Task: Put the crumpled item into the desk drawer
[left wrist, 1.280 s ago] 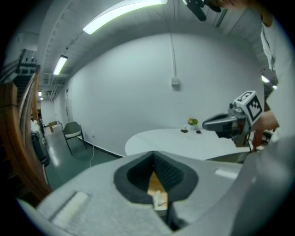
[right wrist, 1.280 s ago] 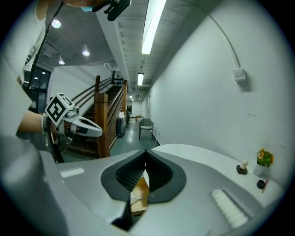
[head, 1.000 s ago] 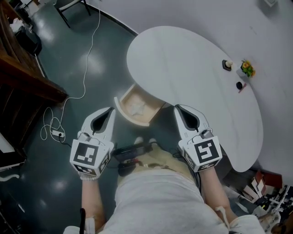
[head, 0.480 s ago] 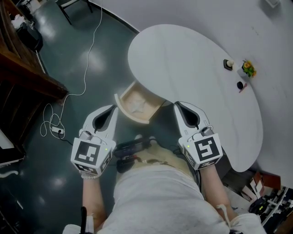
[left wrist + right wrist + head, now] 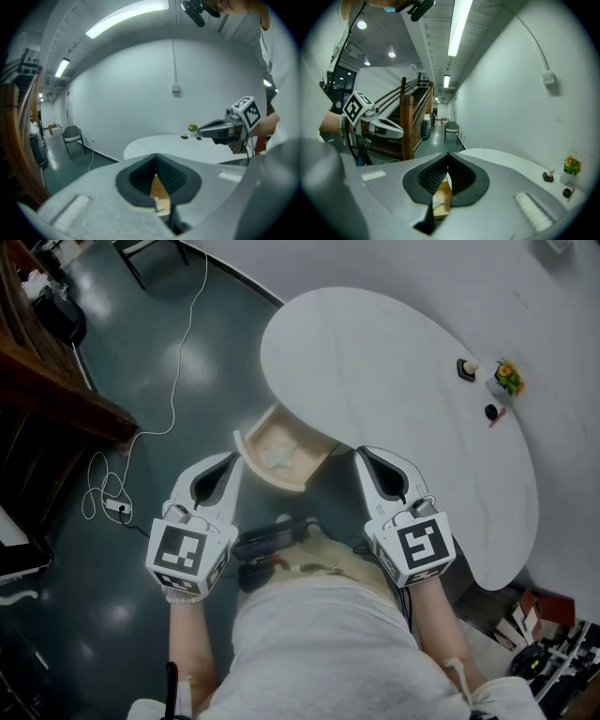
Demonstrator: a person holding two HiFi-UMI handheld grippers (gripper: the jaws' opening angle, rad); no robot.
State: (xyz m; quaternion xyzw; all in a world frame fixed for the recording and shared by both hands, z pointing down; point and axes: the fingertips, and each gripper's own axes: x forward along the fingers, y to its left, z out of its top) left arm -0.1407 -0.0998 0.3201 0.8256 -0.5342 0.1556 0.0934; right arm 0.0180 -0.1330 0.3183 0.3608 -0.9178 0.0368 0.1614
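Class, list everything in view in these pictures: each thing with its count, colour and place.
table: one, white, centre and right
drawer: one, pale wood, open under the table's near edge
crumpled item: one, white, inside the drawer
potted plant: one, yellow-green, table's far right
small dark objects: two, black, beside the potted plant
cable: one, white, on the floor, left
staircase: one, brown wood, far left
left tool: one, white, shut, left of the drawer
right tool: one, white, shut, right of the drawer
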